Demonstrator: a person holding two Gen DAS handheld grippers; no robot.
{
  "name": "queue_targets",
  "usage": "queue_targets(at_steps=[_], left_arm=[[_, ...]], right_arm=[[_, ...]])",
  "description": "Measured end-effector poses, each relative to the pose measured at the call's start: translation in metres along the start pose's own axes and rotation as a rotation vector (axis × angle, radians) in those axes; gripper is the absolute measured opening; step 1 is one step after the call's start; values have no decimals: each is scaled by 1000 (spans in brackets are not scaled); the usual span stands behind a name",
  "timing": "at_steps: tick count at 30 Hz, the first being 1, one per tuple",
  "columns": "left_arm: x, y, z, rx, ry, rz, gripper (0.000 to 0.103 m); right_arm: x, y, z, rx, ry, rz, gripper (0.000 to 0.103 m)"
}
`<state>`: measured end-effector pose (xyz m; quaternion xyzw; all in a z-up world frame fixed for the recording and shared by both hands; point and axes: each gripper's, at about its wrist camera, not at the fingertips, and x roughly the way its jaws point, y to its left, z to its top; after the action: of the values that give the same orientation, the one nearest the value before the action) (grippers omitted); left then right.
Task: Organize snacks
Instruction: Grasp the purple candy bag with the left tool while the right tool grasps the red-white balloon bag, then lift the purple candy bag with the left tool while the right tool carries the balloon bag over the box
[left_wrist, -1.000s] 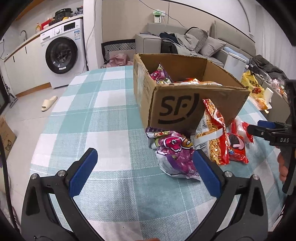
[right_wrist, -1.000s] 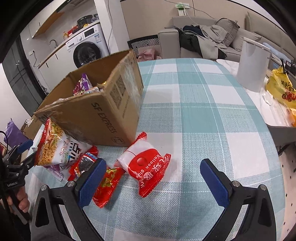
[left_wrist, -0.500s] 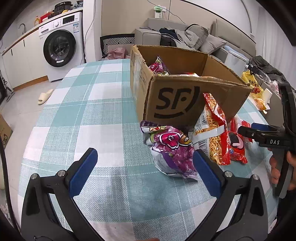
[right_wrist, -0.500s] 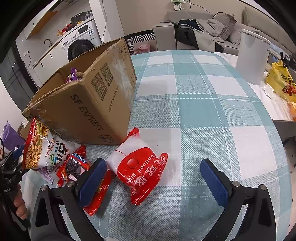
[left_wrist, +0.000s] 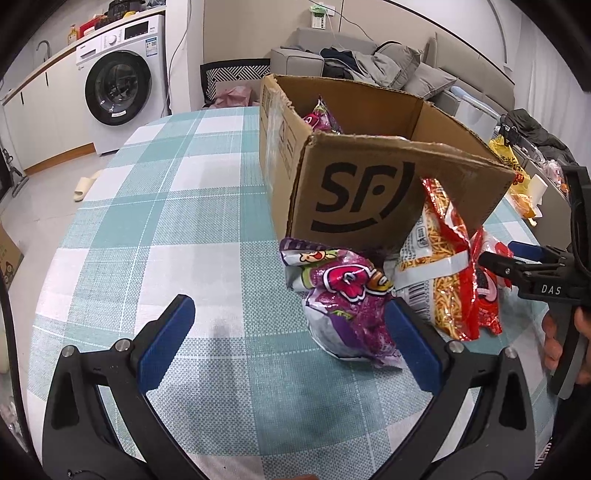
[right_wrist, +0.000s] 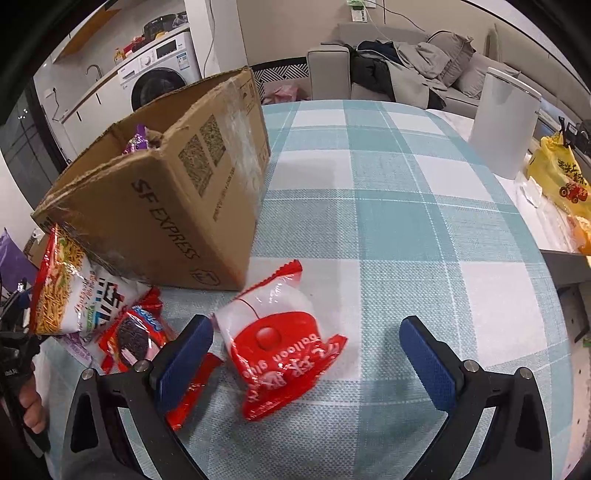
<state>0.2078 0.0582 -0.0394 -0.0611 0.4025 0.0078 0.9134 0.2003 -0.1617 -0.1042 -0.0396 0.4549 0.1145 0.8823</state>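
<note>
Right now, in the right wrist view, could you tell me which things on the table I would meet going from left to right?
Noodle bag → cookie pack → red and white bag → white bin → yellow bag. The box is left out, since it stands over the first few.

Both views are evenly lit by soft indoor light from above, with only faint shadows under the cardboard box (left_wrist: 369, 192) and the snack bags. Glare glints off the red bag (right_wrist: 284, 350). Fisheye bending curves the room's edges, the corners go black, and focus stays fairly sharp.
</note>
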Motion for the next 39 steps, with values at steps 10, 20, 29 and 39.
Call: queue_targets(at_steps=[10, 20, 29, 39], left_arm=[[3, 1, 0, 3, 0, -11, 102], [4, 1, 0, -4, -2, -50, 98], [1, -2, -3, -22, 8, -198, 52], [-11, -6, -5, -11, -15, -221, 22]], right_arm=[[-8, -2, -5, -44, -15, 10, 76], [-12, 8, -6, -90, -24, 58, 50], [-15, 11, -6, -96, -30, 73, 50], [-24, 16, -8, -114, -53, 92, 47]])
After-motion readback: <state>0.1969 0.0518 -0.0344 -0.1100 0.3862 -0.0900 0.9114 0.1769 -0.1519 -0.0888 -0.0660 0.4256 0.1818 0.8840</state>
